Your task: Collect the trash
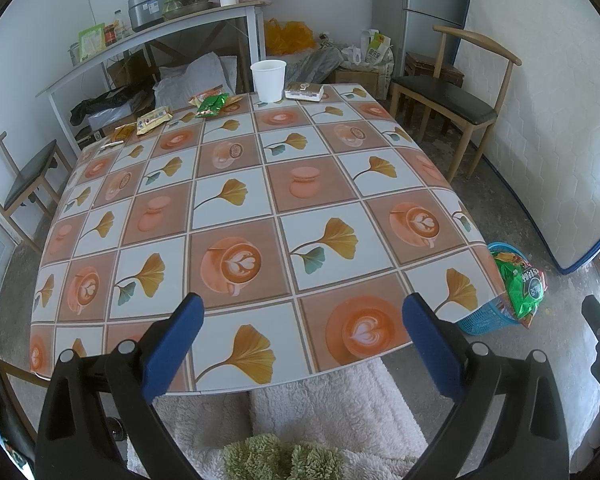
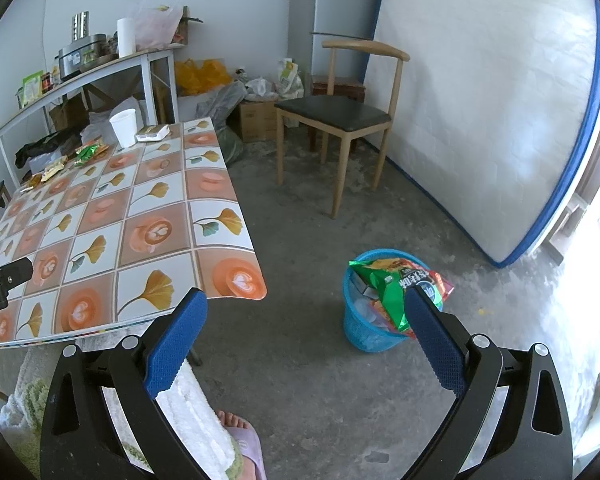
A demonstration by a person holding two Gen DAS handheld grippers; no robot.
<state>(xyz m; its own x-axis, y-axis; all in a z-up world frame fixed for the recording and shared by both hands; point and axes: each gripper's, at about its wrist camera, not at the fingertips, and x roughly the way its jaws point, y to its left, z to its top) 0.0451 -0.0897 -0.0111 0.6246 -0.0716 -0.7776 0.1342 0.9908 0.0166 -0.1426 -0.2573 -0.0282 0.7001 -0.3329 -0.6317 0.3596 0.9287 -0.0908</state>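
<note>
Trash on the tabletop [image 1: 236,216] sits along the far edge, roughly 10 to 12 o'clock in the left wrist view: green wrapper [image 1: 213,105], yellow-white wrapper [image 1: 154,118] beside it at 10 o'clock, small orange packet [image 1: 123,133] further left, white paper cup [image 1: 268,80] upright at 12, flat box [image 1: 304,91] just right of the cup. Blue basket [image 2: 370,320] stands on the floor off the tabletop's right corner, at 3 o'clock in the right wrist view, with a big green-and-red snack bag [image 2: 396,284] sticking out over its rim.

Hard to read: wrapper print too small to make out; a thin pale item at the far-left tabletop edge is unclear. Basket contents under the bag are mostly hidden, and the right finger covers part of the bag in the right wrist view.

Left gripper [image 1: 302,316] hovers over the near tabletop edge, jaws spread wide, nothing between them. Right gripper [image 2: 306,312] is held above the floor between tabletop corner and basket, jaws also released and empty.
</note>
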